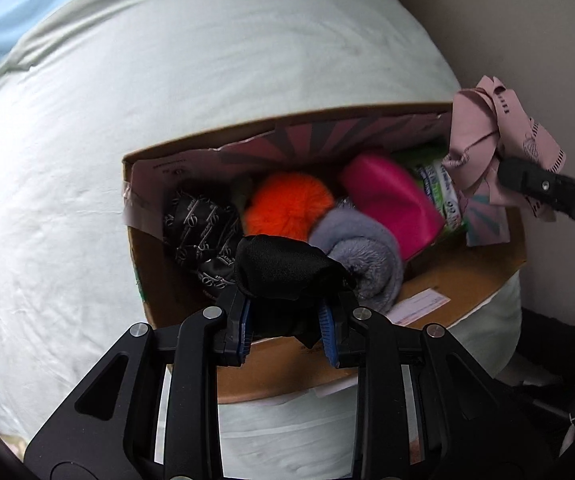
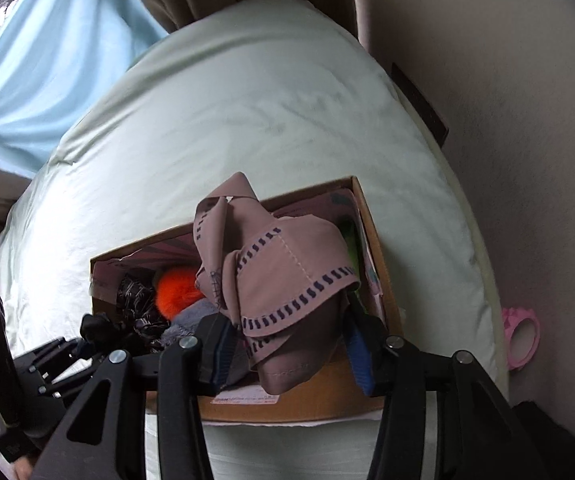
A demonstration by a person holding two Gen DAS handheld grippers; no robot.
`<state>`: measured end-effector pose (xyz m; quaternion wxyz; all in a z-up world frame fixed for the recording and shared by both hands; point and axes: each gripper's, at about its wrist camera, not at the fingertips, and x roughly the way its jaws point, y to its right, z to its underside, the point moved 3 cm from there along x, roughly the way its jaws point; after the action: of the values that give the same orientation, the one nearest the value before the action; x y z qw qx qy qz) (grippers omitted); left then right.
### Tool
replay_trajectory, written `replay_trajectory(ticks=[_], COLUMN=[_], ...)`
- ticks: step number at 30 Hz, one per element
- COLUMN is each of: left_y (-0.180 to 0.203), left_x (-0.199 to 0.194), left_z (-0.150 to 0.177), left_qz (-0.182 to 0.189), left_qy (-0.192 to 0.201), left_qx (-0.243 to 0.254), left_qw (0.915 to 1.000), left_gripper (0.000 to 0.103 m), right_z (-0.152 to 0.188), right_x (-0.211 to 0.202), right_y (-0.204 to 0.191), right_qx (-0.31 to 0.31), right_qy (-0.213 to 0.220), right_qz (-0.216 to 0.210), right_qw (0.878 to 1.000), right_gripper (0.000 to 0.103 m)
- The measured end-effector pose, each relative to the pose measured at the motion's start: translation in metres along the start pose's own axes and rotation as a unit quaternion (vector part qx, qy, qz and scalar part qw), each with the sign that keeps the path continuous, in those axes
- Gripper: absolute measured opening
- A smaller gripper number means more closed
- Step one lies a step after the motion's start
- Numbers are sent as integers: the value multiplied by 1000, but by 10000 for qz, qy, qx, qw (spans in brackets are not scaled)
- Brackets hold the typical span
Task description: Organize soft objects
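Note:
A cardboard box (image 1: 279, 356) sits on a pale bed; it also shows in the right wrist view (image 2: 319, 400). Inside lie an orange pompom (image 1: 287, 204), a grey fleece roll (image 1: 359, 252), a bright pink cloth (image 1: 391, 200), a dark patterned cloth (image 1: 199, 232) and a green-white packet (image 1: 443, 196). My left gripper (image 1: 287, 328) is shut on a black cloth (image 1: 283, 268) above the box's near edge. My right gripper (image 2: 287, 344) is shut on a dusty-pink scarf (image 2: 283, 272) with dark dashes, held over the box's right half; the scarf (image 1: 487, 136) shows in the left wrist view too.
The pale green bed sheet (image 1: 167, 100) spreads around the box. A beige wall (image 2: 507, 120) runs along the right. A pink roll (image 2: 521, 336) lies beside the bed at the right. Blue and brown curtains (image 2: 47, 60) hang at the back.

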<state>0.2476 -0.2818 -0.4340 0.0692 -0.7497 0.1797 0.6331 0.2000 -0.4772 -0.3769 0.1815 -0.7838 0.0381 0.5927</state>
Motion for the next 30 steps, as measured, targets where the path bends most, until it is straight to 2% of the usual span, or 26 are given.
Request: replay_trajectory(ticks=[1, 3, 4, 5, 6, 8, 14, 20, 25, 30], left_y=[0, 1, 1, 1, 0, -1, -6, -14, -24, -44], left_x=[1, 2, 1, 1, -3, -5, -14, -52, -93, -153], left_z=[0, -1, -1, 0, 0, 3, 15, 23, 33, 47], left_qz=[3, 43, 91, 112, 105, 43, 35, 87, 83, 79], left_qy=[-16, -59, -84, -73, -21, -17, 3, 209, 545, 1003], left_qx=[11, 42, 74, 108, 144, 225, 135, 73, -87, -341], left_qw=[10000, 10000, 9999, 9999, 9998, 9997, 9999, 9997, 9984, 9943], left_gripper=[27, 49, 79, 103, 103, 103, 103, 103, 103, 103], right_z=[0, -1, -2, -2, -3, -4, 1, 6, 11, 18], right_x=[3, 10, 14, 16, 17, 16, 13, -8, -38, -87], right_y=[2, 6, 7, 8, 9, 10, 8, -3, -29, -73], right_qx=[103, 282, 367, 417, 456, 491, 490, 321, 50, -565], right_qy=[-40, -123, -180, -185, -161, -82, -122, 106, 253, 608], right_qz=[-44, -192, -242, -222, -182, -158, 23, 63, -127, -229], right_qw=[9999, 9993, 9989, 9987, 9987, 9986, 9987, 9994, 9996, 9963], right_gripper=[48, 59, 64, 74, 87, 95, 95, 95, 95, 95])
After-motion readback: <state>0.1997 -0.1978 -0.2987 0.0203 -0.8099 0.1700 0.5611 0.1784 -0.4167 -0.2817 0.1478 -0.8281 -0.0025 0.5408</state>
